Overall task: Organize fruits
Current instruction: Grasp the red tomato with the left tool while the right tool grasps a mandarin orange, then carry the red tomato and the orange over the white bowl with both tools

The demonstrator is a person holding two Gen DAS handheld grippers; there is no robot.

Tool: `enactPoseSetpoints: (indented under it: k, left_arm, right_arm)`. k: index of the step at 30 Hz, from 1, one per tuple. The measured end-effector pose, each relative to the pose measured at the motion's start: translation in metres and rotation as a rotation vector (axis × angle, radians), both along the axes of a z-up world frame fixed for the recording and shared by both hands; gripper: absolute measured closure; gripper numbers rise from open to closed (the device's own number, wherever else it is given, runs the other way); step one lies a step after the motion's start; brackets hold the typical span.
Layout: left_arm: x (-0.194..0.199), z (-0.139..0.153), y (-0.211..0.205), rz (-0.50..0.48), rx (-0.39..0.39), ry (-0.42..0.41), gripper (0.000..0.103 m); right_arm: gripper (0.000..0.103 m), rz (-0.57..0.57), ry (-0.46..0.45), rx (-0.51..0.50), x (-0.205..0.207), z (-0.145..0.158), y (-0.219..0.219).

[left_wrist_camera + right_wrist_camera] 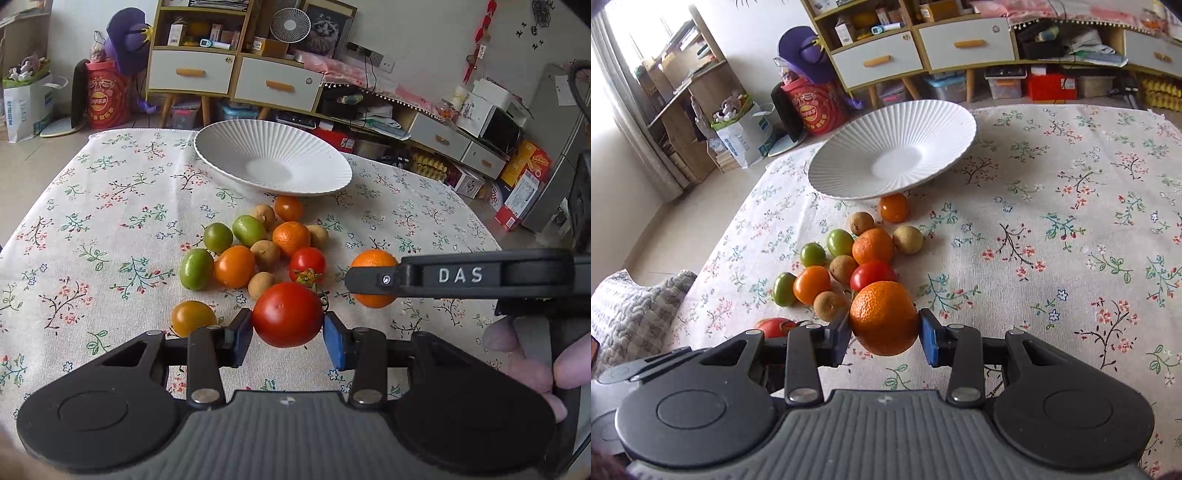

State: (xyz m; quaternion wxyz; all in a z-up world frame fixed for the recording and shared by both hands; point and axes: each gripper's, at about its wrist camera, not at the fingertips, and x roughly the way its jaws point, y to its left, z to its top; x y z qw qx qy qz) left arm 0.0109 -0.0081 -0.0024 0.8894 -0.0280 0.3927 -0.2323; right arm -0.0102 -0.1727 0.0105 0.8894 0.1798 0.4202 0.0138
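Note:
My left gripper [288,334] is shut on a big red tomato [287,314], near the table's front. My right gripper [884,334] is shut on an orange [884,317]; the orange also shows in the left wrist view [373,260], to the right of the tomato, behind the right gripper's finger. A white ribbed plate [273,162] stands empty at the far side, also in the right wrist view [894,151]. A pile of fruit [258,243] lies between the plate and the grippers: green, orange, red and brown pieces. A yellow tomato [192,316] lies left of the left gripper.
The table wears a floral cloth [103,229] with its far edge just behind the plate. Shelves with drawers [236,74] and boxes stand on the floor beyond. A grey quilted cushion [635,306] lies at the table's left edge.

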Motion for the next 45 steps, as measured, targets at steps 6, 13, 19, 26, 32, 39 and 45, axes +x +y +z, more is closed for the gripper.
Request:
enactPoseSetpoints:
  k: [6, 13, 19, 26, 32, 39, 45]
  left_arm:
    - [0.009, 0.000, -0.004, 0.002, 0.014, -0.010, 0.062]
    - [0.032, 0.013, -0.003, 0.015, -0.005, -0.009, 0.062]
    - [0.061, 0.028, -0.007, 0.007, -0.016, -0.016, 0.062]
    - [0.107, 0.028, -0.006, 0.008, 0.000, -0.009, 0.062]
    - [0.134, 0.018, -0.013, 0.011, -0.030, -0.026, 0.062]
    - [0.145, 0.014, -0.027, -0.018, 0.001, -0.066, 0.062]
    - [0.150, 0.006, -0.032, -0.037, 0.015, -0.059, 0.062]
  right_arm:
    - [0.067, 0.014, -0.022, -0.033, 0.011, 0.012, -0.003]
    - [0.067, 0.003, -0.014, -0.077, 0.038, 0.015, -0.011]
    - [0.067, -0.001, -0.039, -0.075, 0.061, 0.021, -0.022]
    - [0.067, -0.006, -0.101, -0.050, 0.089, 0.020, -0.033]
    - [0.067, -0.008, -0.121, 0.021, 0.111, 0.009, -0.041]
    - [0.067, -0.011, -0.102, 0.026, 0.122, -0.001, -0.040]
    - [0.067, -0.015, -0.080, 0.027, 0.124, -0.006, -0.041]
